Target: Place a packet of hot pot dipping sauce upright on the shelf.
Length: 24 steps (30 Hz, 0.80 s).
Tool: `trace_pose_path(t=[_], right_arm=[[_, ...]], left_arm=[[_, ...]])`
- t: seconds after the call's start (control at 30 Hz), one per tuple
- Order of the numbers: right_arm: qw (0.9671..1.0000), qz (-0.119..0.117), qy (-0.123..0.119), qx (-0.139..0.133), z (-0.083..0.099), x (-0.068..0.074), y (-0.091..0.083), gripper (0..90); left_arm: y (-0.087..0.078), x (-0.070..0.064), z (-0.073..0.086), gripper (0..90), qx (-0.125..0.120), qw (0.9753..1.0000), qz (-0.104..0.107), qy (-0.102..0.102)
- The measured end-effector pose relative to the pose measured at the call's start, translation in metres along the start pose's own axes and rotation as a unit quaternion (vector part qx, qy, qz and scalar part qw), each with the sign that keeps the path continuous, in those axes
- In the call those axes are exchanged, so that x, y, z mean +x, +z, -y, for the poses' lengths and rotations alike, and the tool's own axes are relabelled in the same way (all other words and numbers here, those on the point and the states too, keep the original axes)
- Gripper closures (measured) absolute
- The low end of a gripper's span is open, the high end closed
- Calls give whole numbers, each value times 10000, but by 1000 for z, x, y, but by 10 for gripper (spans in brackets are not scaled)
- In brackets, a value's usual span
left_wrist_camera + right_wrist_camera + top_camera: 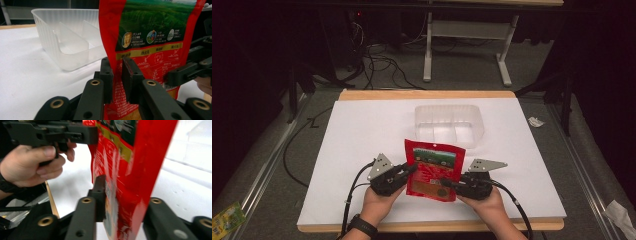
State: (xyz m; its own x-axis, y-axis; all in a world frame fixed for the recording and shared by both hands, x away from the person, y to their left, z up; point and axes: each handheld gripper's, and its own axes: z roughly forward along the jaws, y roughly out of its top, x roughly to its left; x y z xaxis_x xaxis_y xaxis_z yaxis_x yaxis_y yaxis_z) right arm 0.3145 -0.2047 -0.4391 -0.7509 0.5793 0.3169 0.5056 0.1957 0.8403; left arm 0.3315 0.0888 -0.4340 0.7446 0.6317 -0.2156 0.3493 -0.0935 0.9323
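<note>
A red snack pouch (434, 170) with a green picture panel stands upright above the white table top (357, 130), held between both grippers. My left gripper (408, 171) is shut on the pouch's left edge; in the left gripper view that edge (110, 37) runs down between the jaws of my left gripper (117, 65). My right gripper (451, 184) is shut on the pouch's lower right part. In the right gripper view the pouch (130, 170) sits against one jaw and hides the other. A clear divided container (477, 127) stands just behind the pouch.
The container's near wall (50, 32) lies a short way ahead of the left gripper. On the floor are black cables (377, 65), a white frame leg (504, 65), crumpled paper (536, 121) and a green packet (227, 217). The table's front edge (427, 226) runs under the person's wrists.
</note>
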Motion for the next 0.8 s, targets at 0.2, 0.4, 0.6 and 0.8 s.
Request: trace_pose_path(t=[0.2, 0.4, 0.6, 0.8], right_arm=[[9998, -55, 35, 183, 0, -1, 1, 844], [9998, -50, 57, 193, -1, 1, 0, 851], [9999, 53, 131, 54, -2, 2, -8, 853], [9997, 222, 91, -103, -3, 1, -17, 855]], left_arm=[[0, 1, 1, 704, 56, 10000, -28, -19], [-2, 3, 4, 526, 130, 9998, -115, 30], [-10, 9, 6, 370, 89, 9995, -304, -25], [-15, 15, 8, 308, 195, 9987, -462, 0]])
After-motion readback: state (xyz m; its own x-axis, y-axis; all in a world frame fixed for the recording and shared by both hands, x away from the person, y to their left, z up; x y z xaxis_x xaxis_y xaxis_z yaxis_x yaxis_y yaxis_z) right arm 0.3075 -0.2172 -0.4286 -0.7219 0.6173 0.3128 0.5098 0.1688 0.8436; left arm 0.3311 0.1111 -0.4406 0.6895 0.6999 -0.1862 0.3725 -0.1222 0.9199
